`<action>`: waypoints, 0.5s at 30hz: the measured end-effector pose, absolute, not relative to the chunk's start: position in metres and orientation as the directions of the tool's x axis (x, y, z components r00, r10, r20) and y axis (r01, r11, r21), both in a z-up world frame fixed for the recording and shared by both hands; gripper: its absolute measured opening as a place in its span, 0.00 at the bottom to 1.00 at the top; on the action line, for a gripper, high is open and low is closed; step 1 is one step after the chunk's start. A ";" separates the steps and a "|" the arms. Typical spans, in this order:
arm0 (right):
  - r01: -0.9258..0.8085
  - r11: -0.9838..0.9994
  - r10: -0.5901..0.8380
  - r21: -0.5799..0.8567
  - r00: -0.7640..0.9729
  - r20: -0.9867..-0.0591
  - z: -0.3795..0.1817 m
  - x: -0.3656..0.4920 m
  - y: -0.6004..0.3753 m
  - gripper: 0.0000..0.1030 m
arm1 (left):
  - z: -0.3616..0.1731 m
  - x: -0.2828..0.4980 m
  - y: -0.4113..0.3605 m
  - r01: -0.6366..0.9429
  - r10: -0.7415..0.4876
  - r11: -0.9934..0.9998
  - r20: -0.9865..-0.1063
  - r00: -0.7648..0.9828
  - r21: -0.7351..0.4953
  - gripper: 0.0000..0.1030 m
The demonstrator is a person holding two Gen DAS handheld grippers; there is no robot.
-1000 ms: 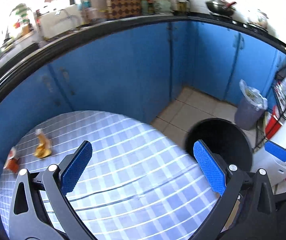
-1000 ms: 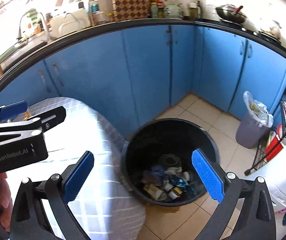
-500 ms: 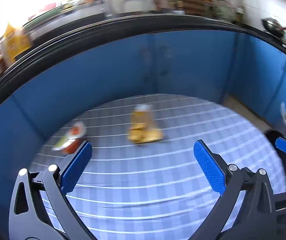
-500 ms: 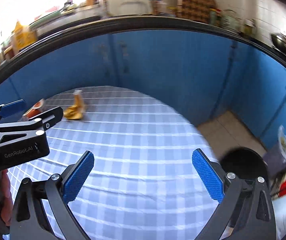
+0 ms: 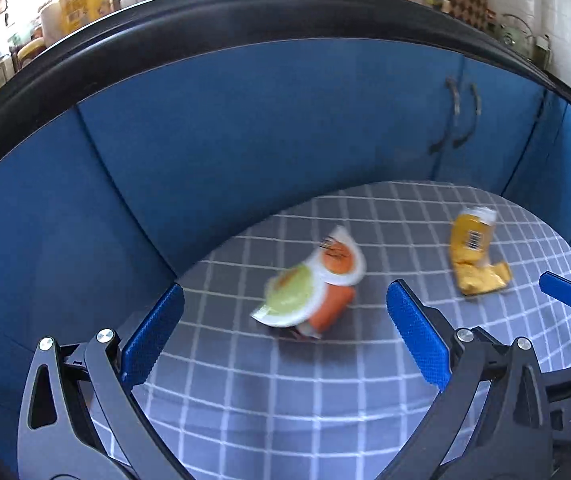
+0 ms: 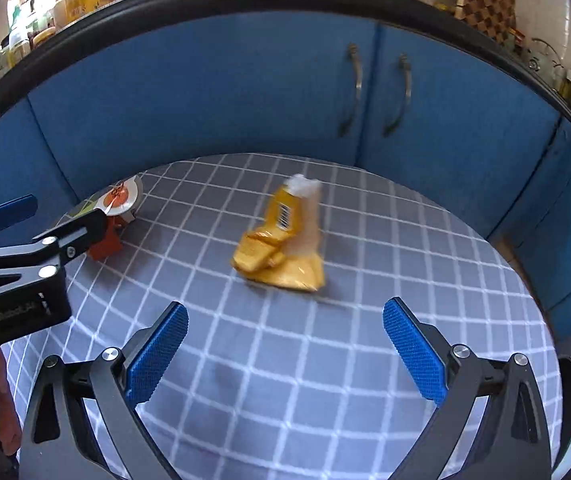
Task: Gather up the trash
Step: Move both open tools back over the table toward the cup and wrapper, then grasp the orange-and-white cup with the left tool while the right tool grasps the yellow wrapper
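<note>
left gripper (image 5: 285, 338) swung from bin to orange cup (image 5: 317, 284) | right gripper (image 6: 283, 352) to yellow wrapper (image 6: 281, 248)

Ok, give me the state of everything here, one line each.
left claw: open, empty, aimed at the orange cup.
right claw: open, empty, facing the yellow wrapper.
orange cup: tipped on its side, lid peeled partly back.
yellow wrapper: crumpled, lying on the tablecloth.
cabinet doors: closed.

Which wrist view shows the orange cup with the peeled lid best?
The left wrist view: the orange cup lies whole, centred ahead of the open left gripper. In the right wrist view the left gripper's finger hides part of it at the table's far left edge.
</note>
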State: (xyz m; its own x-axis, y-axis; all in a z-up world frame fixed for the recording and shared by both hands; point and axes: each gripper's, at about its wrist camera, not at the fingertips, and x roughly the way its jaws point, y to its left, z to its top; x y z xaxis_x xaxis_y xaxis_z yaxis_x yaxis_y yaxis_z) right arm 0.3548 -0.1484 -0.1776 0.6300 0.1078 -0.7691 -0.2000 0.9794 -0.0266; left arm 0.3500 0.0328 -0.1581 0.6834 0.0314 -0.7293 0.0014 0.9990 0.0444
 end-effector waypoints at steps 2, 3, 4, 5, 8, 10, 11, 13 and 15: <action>-0.197 0.980 0.099 -0.034 0.626 -0.774 -0.180 0.364 -0.142 0.93 | -0.159 0.354 0.039 0.002 0.026 0.999 -0.727 0.686 0.038 0.97; -0.197 0.980 0.102 -0.029 0.621 -0.777 -0.181 0.369 -0.140 0.93 | -0.161 0.356 0.041 0.006 0.022 0.999 -0.727 0.686 0.035 0.97; -0.198 0.980 0.102 -0.028 0.618 -0.780 -0.181 0.375 -0.140 0.93 | -0.162 0.358 0.042 0.008 0.021 0.999 -0.728 0.685 0.036 0.97; -0.195 0.980 0.094 -0.037 0.618 -0.780 -0.182 0.379 -0.137 0.93 | -0.163 0.360 0.043 0.011 0.020 0.999 -0.730 0.683 0.038 0.97; -0.199 0.979 0.089 -0.044 0.611 -0.787 -0.186 0.387 -0.132 0.93 | -0.167 0.364 0.044 0.027 0.006 0.999 -0.735 0.679 0.033 0.97; -0.203 0.978 0.093 -0.040 0.604 -0.792 -0.188 0.392 -0.131 0.93 | -0.169 0.366 0.040 0.033 0.002 0.999 -0.735 0.678 0.033 0.97; -0.204 0.978 0.094 -0.039 0.602 -0.793 -0.190 0.398 -0.128 0.93 | -0.170 0.366 0.039 0.034 0.002 0.999 -0.735 0.678 0.034 0.97; -0.207 0.977 0.094 -0.040 0.598 -0.796 -0.192 0.401 -0.127 0.93 | -0.171 0.367 0.040 0.033 0.002 0.999 -0.739 0.674 0.033 0.97; -0.213 0.976 0.099 -0.038 0.595 -0.797 -0.194 0.404 -0.126 0.93 | -0.174 0.369 0.040 0.032 0.002 0.999 -0.746 0.666 0.031 0.97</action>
